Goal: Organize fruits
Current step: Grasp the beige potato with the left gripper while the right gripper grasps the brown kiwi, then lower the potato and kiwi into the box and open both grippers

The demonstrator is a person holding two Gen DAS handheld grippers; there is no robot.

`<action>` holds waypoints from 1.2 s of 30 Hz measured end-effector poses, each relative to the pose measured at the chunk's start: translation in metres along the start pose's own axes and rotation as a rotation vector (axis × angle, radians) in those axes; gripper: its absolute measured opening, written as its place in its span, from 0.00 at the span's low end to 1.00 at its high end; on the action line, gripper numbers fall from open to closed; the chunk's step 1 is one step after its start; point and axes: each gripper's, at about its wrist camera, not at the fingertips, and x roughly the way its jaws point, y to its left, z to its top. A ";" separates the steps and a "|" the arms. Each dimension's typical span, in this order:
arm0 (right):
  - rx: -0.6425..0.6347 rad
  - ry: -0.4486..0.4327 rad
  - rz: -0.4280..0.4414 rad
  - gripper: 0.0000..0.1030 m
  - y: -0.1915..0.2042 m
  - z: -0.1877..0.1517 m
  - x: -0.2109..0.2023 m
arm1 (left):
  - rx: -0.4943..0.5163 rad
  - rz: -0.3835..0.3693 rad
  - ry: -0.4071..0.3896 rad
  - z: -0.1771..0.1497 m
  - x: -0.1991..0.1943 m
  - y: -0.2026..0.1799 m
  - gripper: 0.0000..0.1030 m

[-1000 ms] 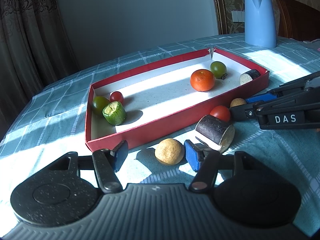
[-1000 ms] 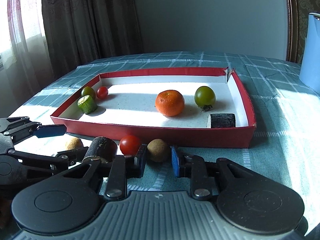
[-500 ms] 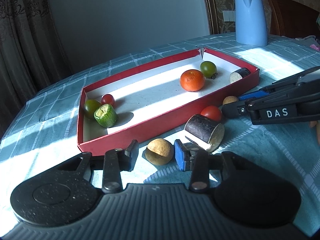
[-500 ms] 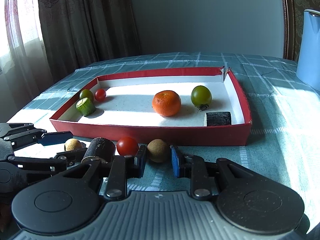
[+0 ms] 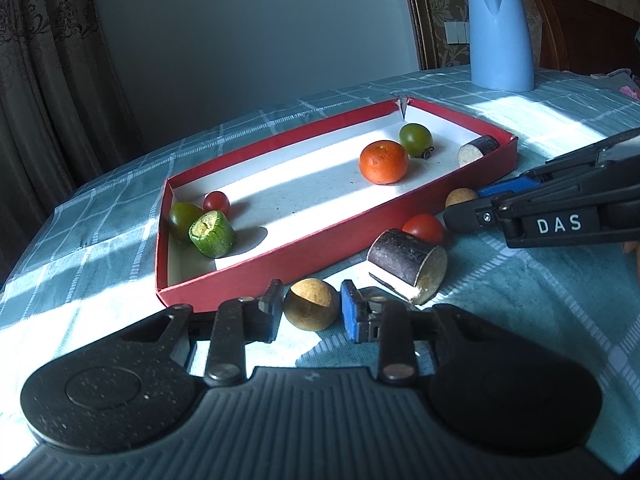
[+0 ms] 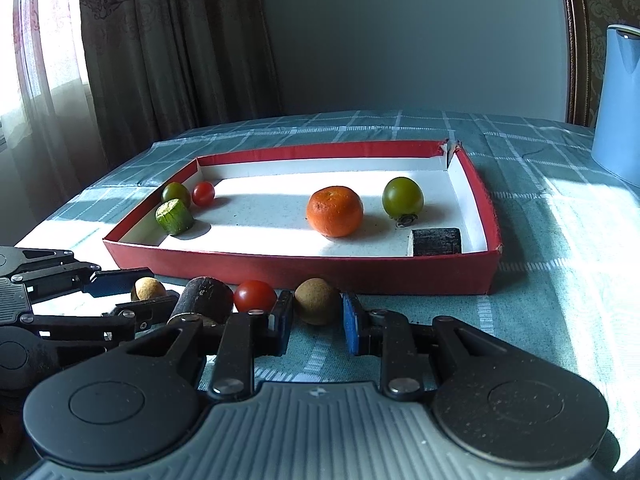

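Squeezing either round brown fruit off-centre could squirt it along the tablecloth (image 6: 540, 288) or against the red tray (image 5: 304, 248) wall. Left gripper (image 5: 311, 312) has its fingers apart around one brown fruit (image 5: 311, 309); right gripper (image 6: 317, 312) likewise brackets the other (image 6: 317, 301), neither pad visibly touching. Beside them lie a cherry tomato (image 6: 255, 296) and an eggplant piece (image 5: 408, 260). Compared with a second ago, the left fingers have narrowed markedly around their fruit; the right looks unchanged.

Right gripper (image 6: 316, 320) jaws straddle brown fruit (image 6: 317, 301), gaps visible.
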 end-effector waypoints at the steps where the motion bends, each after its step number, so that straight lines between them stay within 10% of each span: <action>1: 0.000 -0.007 -0.002 0.25 0.000 0.000 -0.001 | 0.000 0.001 -0.002 0.000 0.000 0.000 0.28; 24: -0.043 -0.163 -0.045 0.25 0.004 0.020 -0.019 | -0.118 -0.034 -0.118 0.014 -0.020 0.018 0.28; 36: -0.046 -0.124 -0.111 0.25 -0.003 0.049 0.027 | -0.177 0.127 -0.070 0.056 0.029 0.037 0.27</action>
